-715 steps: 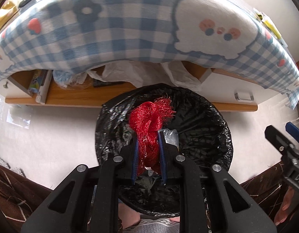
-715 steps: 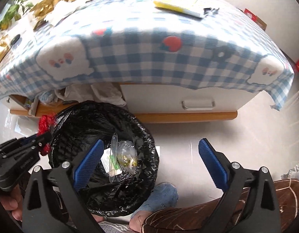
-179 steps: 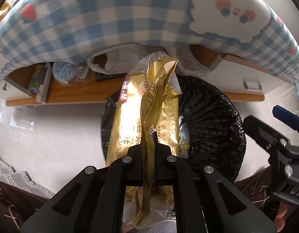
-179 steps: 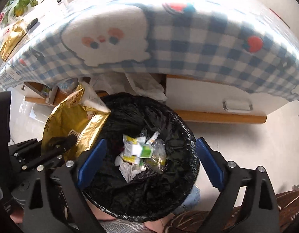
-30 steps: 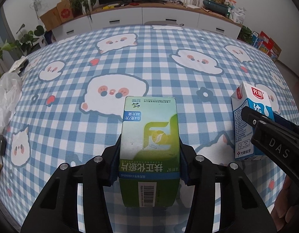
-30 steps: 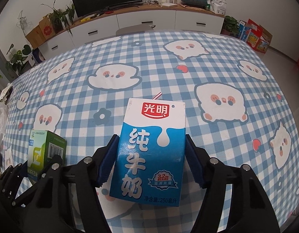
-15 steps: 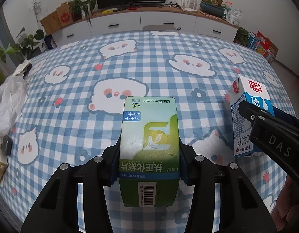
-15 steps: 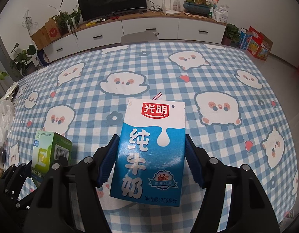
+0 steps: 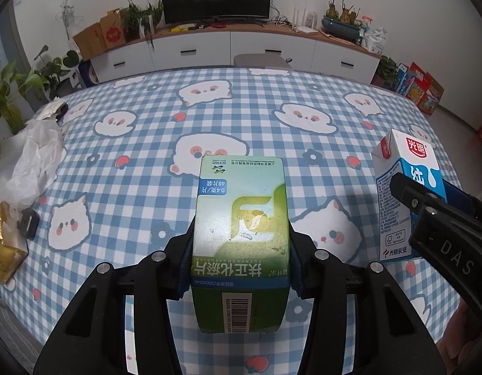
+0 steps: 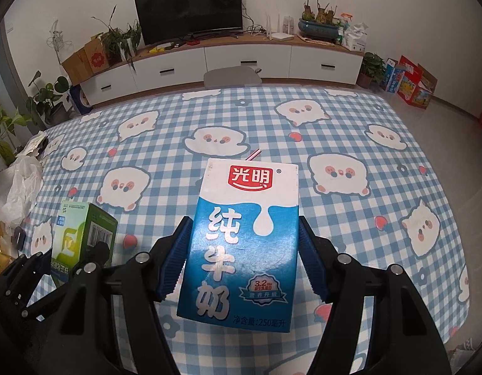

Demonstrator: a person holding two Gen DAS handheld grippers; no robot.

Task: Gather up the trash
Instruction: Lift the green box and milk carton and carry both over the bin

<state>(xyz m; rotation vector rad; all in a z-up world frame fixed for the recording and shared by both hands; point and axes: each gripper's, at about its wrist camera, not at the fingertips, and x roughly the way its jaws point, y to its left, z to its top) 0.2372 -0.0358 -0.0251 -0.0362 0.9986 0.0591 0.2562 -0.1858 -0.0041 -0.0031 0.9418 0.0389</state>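
Observation:
My left gripper (image 9: 239, 259) is shut on a green box (image 9: 241, 234) with a barcode, held above the checked tablecloth (image 9: 140, 193). My right gripper (image 10: 242, 262) is shut on a blue-and-white milk carton (image 10: 244, 234) with a straw at its top, also lifted off the table. The milk carton (image 9: 403, 193) and right gripper show at the right of the left wrist view. The green box (image 10: 81, 237) and left gripper show at the lower left of the right wrist view. The trash bin is out of view.
A crumpled white plastic bag (image 9: 28, 159), a gold wrapper (image 9: 3, 247) and a small dark object (image 9: 28, 225) lie at the table's left edge. Beyond the table stand a grey chair back (image 10: 231, 76), a white cabinet with a TV (image 10: 190, 6), plants and boxes.
Both grippers have risen and pulled back with the green box and the milk carton; the table now sits lower and farther in both views. Both grips are unchanged.

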